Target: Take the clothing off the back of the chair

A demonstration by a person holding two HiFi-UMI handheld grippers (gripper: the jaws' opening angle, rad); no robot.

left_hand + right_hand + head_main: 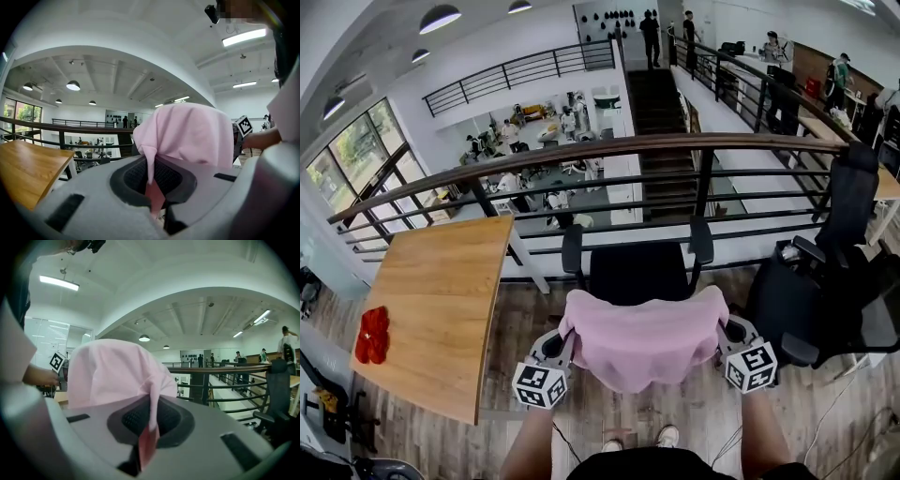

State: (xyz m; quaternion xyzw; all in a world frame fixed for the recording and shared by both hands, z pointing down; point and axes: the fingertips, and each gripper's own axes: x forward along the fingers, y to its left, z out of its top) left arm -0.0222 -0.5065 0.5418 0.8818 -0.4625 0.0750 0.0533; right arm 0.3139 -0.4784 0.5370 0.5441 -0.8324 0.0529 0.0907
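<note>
- Clothing (pixel 642 339), pale pink, lies draped over the back of the black chair (pixel 637 272). It covers the top edge and hangs down the side nearest me.
- My left gripper (pixel 562 345) is at the left end of the chair back. In the left gripper view its jaws are pinched together on a fold of the clothing (pixel 187 131), which hangs down between them.
- My right gripper (pixel 725 339) is at the right end of the chair back. The right gripper view shows its jaws clamped tight on another pink fold of the clothing (pixel 112 376).
- That gives me 2 grips on the cloth, 1 at each end of the chair back, with the fabric bunched up between them.
- I cannot tell whether the cloth has lifted clear of the chair back or rests on it.
- The chair's 2 armrests (pixel 572 251) stick out on the far side of the back, either side of the seat.
- My shoes (pixel 667 436) stand on the plank floor (pixel 609 408), just behind the chair back.
- A wooden table (pixel 441 300) stands to the left of the chair, with a red object (pixel 372 335) near its outer edge.
- A 2nd black chair (pixel 825 300) stands to the right.
- A railing (pixel 581 152) with a wooden top rail runs across beyond the chair.
</note>
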